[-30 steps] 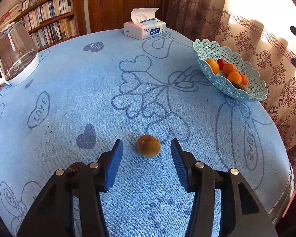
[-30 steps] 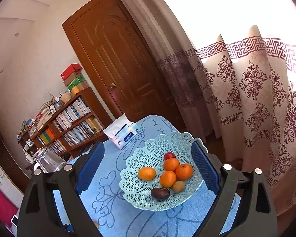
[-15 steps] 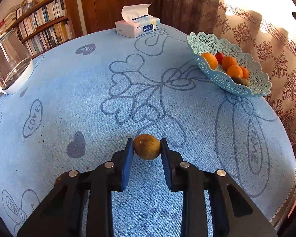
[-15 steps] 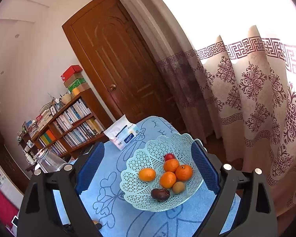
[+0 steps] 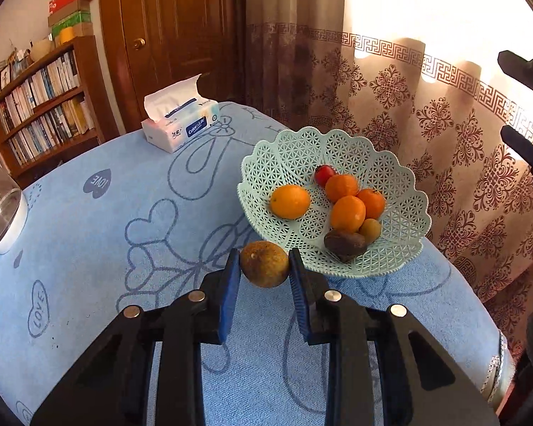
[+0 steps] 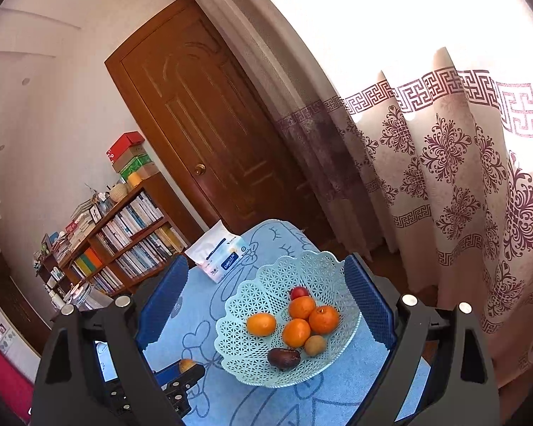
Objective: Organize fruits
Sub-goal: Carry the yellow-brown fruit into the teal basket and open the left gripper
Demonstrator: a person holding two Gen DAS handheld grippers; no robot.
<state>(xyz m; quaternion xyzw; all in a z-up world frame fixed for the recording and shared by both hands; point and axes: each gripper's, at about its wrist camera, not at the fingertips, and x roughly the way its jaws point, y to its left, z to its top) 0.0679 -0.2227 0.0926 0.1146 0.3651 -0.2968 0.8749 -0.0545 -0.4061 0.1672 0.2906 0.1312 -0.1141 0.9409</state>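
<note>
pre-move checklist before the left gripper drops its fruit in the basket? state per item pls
1. Left gripper shut on the brownish round fruit, pads on both sides: ok.
2. Fruit lifted clear of the blue tablecloth: ok.
3. Fruit over the basket: not ok, it sits just outside the near rim.
4. Free landing spot: ok, the basket's left part beside the leftmost orange is bare.
5. Right gripper out of the way: ok, open and empty, though whether it hangs above the basket or short of it: cannot tell.
6. Basket stable on the table: cannot tell; it stands near the table's edge.
</note>
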